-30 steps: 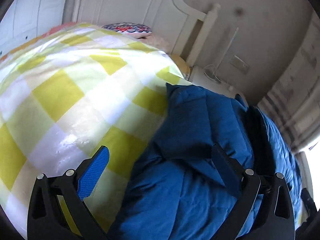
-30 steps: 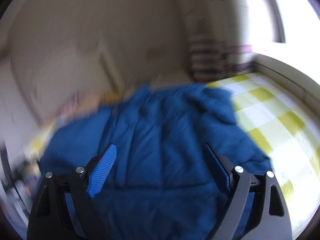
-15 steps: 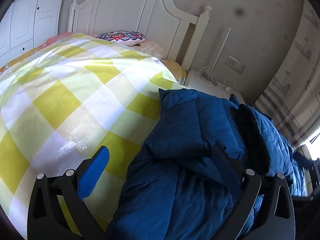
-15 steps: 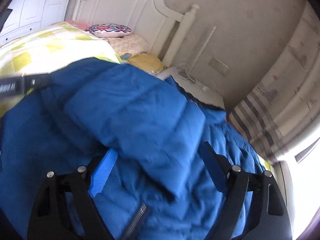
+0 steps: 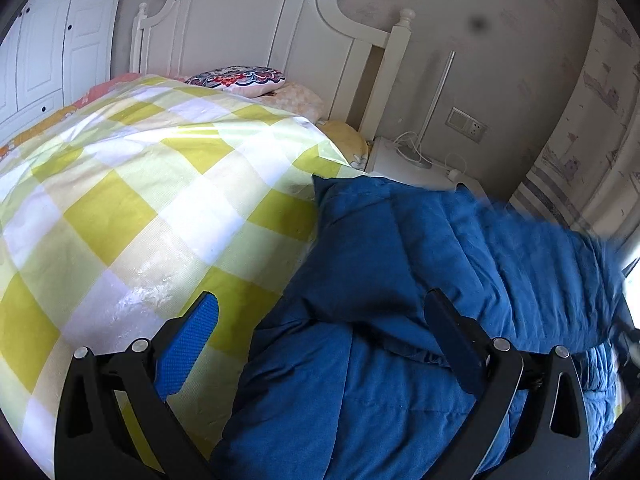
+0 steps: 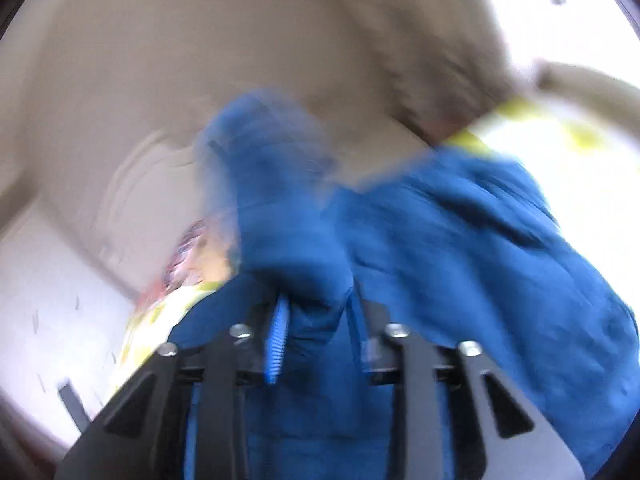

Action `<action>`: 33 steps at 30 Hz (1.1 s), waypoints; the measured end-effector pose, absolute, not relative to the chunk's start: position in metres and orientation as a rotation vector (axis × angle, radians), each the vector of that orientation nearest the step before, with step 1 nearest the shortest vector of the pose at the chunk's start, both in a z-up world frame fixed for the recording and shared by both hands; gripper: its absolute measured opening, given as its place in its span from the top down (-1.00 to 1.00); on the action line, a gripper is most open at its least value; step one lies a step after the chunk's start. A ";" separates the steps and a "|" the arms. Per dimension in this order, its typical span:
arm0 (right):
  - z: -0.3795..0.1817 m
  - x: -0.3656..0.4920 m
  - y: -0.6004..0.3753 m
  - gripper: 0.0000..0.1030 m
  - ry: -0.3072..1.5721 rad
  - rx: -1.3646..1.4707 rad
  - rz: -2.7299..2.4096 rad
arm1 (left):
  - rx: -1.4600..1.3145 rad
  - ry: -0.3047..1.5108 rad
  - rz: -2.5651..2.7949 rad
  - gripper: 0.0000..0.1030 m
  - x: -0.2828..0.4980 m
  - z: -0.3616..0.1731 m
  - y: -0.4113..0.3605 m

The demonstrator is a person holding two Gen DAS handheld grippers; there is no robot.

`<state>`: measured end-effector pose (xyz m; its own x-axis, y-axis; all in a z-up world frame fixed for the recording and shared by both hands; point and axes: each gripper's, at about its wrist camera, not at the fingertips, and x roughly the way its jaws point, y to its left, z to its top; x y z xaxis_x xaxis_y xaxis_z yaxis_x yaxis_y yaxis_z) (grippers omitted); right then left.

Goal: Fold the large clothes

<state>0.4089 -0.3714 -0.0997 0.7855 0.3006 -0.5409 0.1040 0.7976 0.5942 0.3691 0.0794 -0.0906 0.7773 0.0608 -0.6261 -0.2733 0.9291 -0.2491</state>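
**Fold step: sleeve gathered by the right gripper**

The yellow-and-white checked glossy bed cover (image 5: pixel 132 208) lies smooth at the left. The left gripper (image 5: pixel 320 344) hovers spread and empty over the near edge of the blue quilted padded jacket (image 5: pixel 400 320), which lies on the bed's right side. The right gripper (image 6: pixel 320 320) has just been closing, its jaws pinching a puffy blue sleeve (image 6: pixel 276 200). Judged next: carry the sleeve across the body.

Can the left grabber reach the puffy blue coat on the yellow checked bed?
Probably yes. The left gripper is open and hovers right over the puffy blue quilted jacket on the yellow-and-white checked bedcover; nothing lies between. The right gripper, its jaws just closing, already pinches a fold of it.
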 end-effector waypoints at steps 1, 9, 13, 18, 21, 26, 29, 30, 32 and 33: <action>-0.109 0.408 -0.377 0.27 0.681 0.677 0.141 | -0.332 0.662 0.185 -0.91 0.370 -0.091 0.078; -0.112 0.401 -0.382 0.72 0.632 0.684 0.151 | -0.338 0.668 0.191 -0.91 0.370 -0.091 0.081; -0.098 0.389 -0.372 0.85 0.522 0.618 0.156 | -0.336 0.669 0.195 -0.91 0.370 -0.091 0.081; -0.102 0.375 -0.379 0.86 0.548 0.684 0.110 | -0.331 0.672 0.198 -0.91 0.371 -0.092 0.082; -0.097 0.362 -0.371 0.86 0.552 0.623 0.104 | -0.331 0.672 0.197 -0.91 0.371 -0.092 0.082; -0.106 0.353 -0.369 0.69 0.695 0.598 0.034 | -0.334 0.670 0.199 -0.91 0.370 -0.092 0.083; -0.089 0.322 -0.377 0.37 0.554 0.624 -0.090 | -0.339 0.672 0.202 -0.91 0.370 -0.092 0.084; -0.081 0.316 -0.376 0.25 0.507 0.597 -0.113 | -0.337 0.672 0.201 -0.91 0.370 -0.092 0.084; -0.058 0.326 -0.360 0.17 0.459 0.441 -0.093 | -0.331 0.675 0.201 -0.91 0.371 -0.093 0.084; -0.054 0.334 -0.353 0.10 0.466 0.392 -0.069 | -0.329 0.675 0.201 -0.91 0.371 -0.093 0.084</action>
